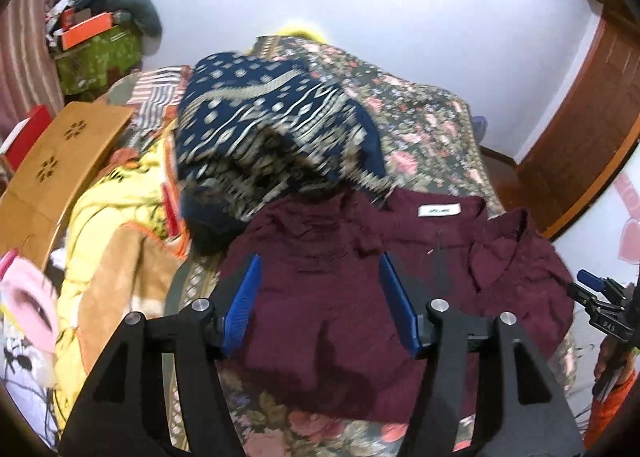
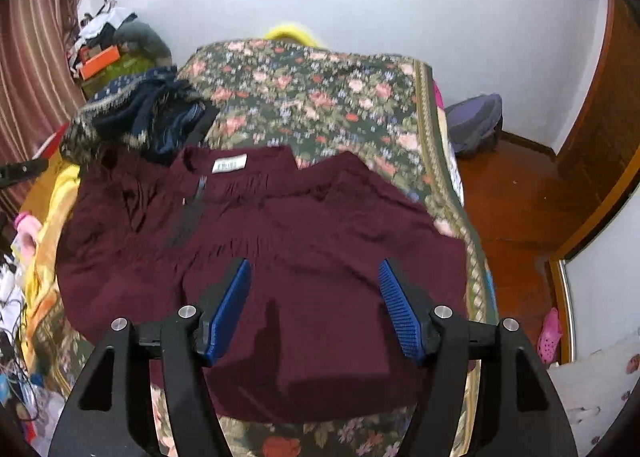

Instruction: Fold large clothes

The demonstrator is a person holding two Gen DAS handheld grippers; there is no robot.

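A maroon garment (image 1: 320, 297) with a white neck label (image 1: 439, 210) lies spread on the floral bed cover (image 1: 420, 125). It also shows in the right wrist view (image 2: 300, 241), label (image 2: 229, 164) at the far side. My left gripper (image 1: 318, 265) is open and empty, hovering over the garment's left part. My right gripper (image 2: 314, 269) is open and empty over the garment's near middle. The right gripper also shows at the right edge of the left wrist view (image 1: 600, 297).
A navy patterned garment (image 1: 272, 137) lies heaped just beyond the maroon one, at its far left (image 2: 136, 113). Yellow and tan clothes (image 1: 112, 249) and a wooden board (image 1: 52, 173) lie to the left. The bed's right edge (image 2: 460, 193) drops to a wooden floor (image 2: 516, 209).
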